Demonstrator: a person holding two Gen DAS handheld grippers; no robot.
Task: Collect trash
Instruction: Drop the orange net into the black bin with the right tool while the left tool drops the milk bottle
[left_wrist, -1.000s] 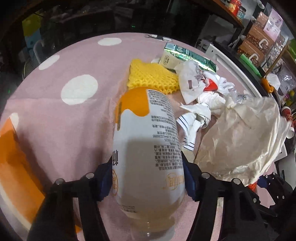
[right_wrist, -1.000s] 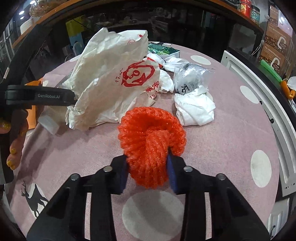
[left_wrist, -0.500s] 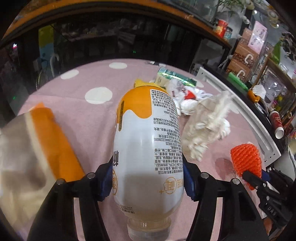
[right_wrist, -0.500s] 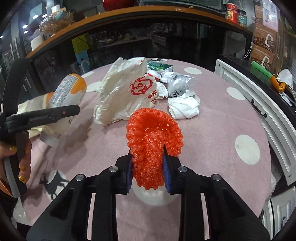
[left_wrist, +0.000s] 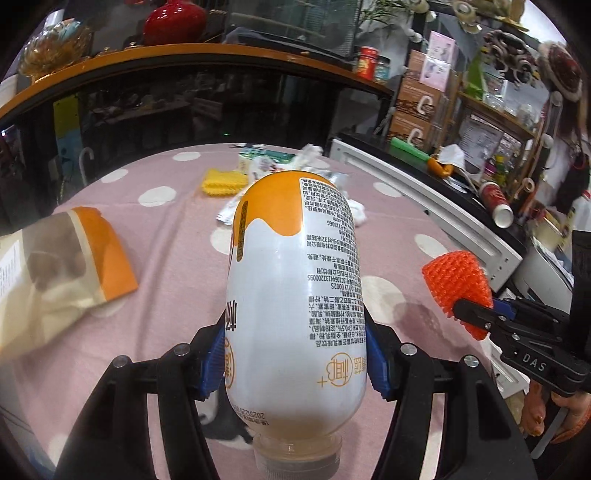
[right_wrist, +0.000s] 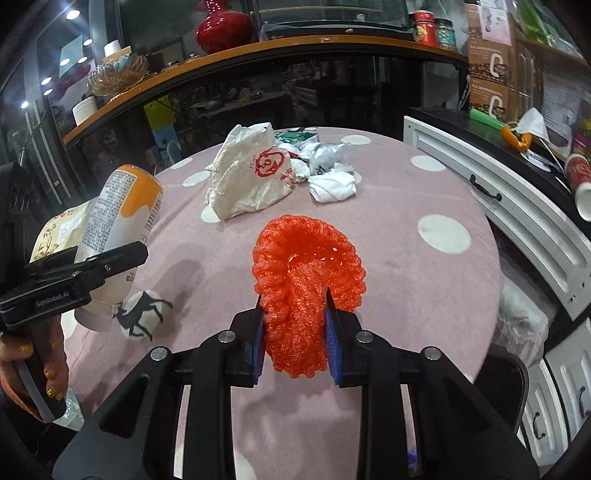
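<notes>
bottle (left_wrist: 295, 295) clamped in left gripper (left_wrist: 295, 354), blue pads pressing both sides of its white-and-orange body; cap end points back toward the camera, base points away. held clear above the pink dotted tablecloth (left_wrist: 177, 258)

right gripper (right_wrist: 295, 336) clenched on orange foam net (right_wrist: 306, 280), a squashed fruit sleeve; pads bite its lower part, open ruffled mouth faces away. also held above the cloth, not resting on it

from the left wrist view the net and right gripper sit off to the right, apart from the bottle. from the right wrist view the bottle and left gripper sit at the left edge, with fingers (right_wrist: 51, 376) of the person's hand wrapped on the handle

on the table, far side: white crumpled bag with red print (right_wrist: 251, 181), white tissue wads (right_wrist: 332, 184) just beside it, silver wrapper (right_wrist: 325, 155) behind, green packet (right_wrist: 295, 137) at the back. yellow foam net (left_wrist: 221, 181) lies near that pile. orange-and-beige snack bag (left_wrist: 59, 273) lies on the cloth's left side, well apart from the pile

white cabinet (right_wrist: 517, 206) along the table's right edge
</notes>
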